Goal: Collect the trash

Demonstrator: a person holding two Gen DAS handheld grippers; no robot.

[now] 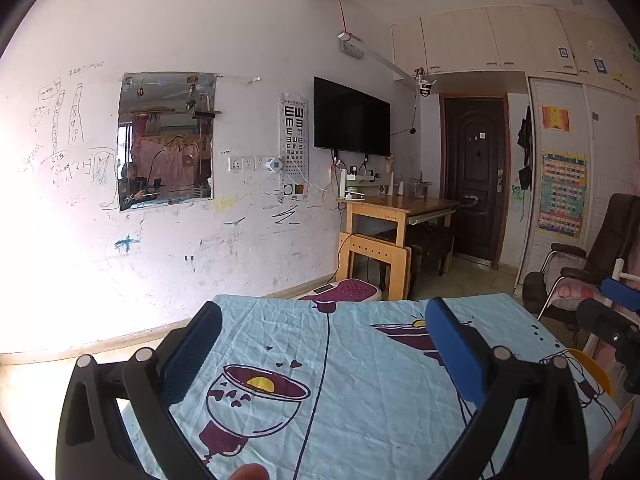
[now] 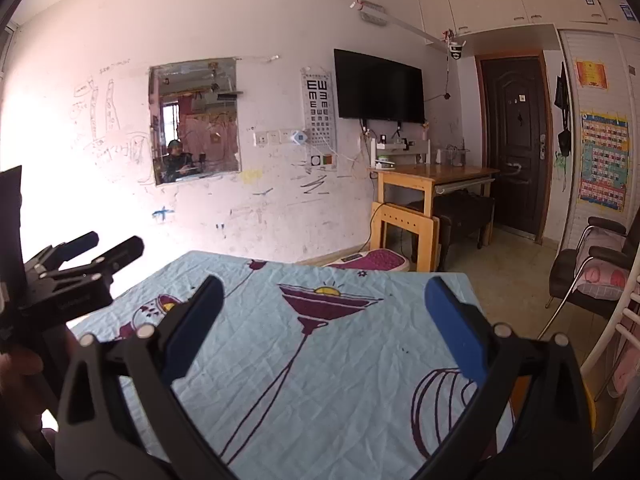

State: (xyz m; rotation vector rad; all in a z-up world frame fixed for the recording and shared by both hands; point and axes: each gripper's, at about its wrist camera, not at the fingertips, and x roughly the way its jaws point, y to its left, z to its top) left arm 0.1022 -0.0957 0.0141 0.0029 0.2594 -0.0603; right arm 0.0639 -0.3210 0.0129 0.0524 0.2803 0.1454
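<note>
No trash shows in either view. My left gripper [image 1: 324, 320] is open and empty, its blue-padded fingers [image 1: 452, 344] spread wide over a table covered with a light blue cloth [image 1: 360, 380] printed with purple glasses. My right gripper [image 2: 324, 300] is also open and empty above the same cloth [image 2: 340, 360]. The left gripper also shows at the left edge of the right wrist view [image 2: 80, 256], and the right gripper at the right edge of the left wrist view [image 1: 612, 320].
A scribbled white wall [image 1: 200, 240] with a mirror [image 1: 166, 140] and a TV [image 1: 352, 116] lies ahead. A wooden desk [image 1: 396, 208], a dark door [image 1: 474, 176], a purple scale [image 1: 348, 290] on the floor and a chair [image 1: 576, 272] are at the right.
</note>
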